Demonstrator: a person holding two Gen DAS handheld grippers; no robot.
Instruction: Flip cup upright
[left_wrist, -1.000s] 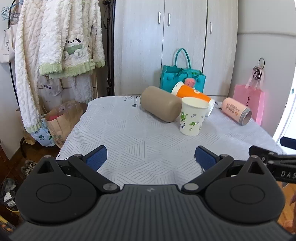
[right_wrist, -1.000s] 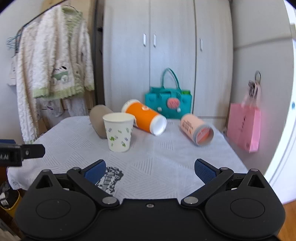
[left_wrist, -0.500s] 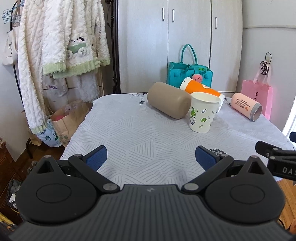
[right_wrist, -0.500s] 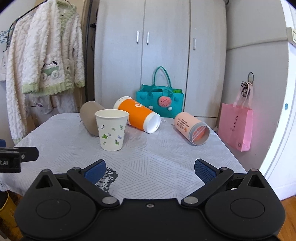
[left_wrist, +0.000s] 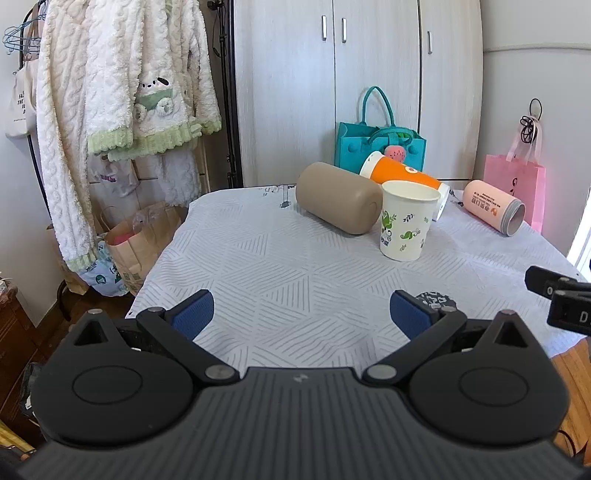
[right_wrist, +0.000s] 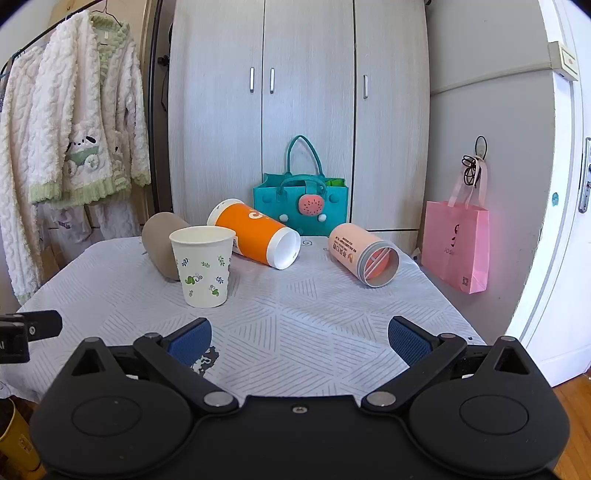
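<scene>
A white paper cup with green leaf prints (left_wrist: 404, 221) (right_wrist: 203, 266) stands upright on the table. Behind it an orange cup (left_wrist: 402, 177) (right_wrist: 255, 236), a tan cup (left_wrist: 338, 197) (right_wrist: 160, 240) and a pink cup (left_wrist: 493, 210) (right_wrist: 364, 254) lie on their sides. My left gripper (left_wrist: 301, 317) is open and empty over the table's near edge. My right gripper (right_wrist: 299, 338) is open and empty, also near the front edge, well short of the cups.
The table (left_wrist: 277, 266) has a white patterned cloth. A teal bag (right_wrist: 301, 206) stands behind it by the wardrobe. A pink bag (right_wrist: 456, 247) hangs at the right. Robes (left_wrist: 122, 92) hang at the left, with paper bags (left_wrist: 140, 243) on the floor.
Both grippers have drawn back and risen a little, so the cups sit lower and farther. The cups have not moved. Both grippers stay open.
</scene>
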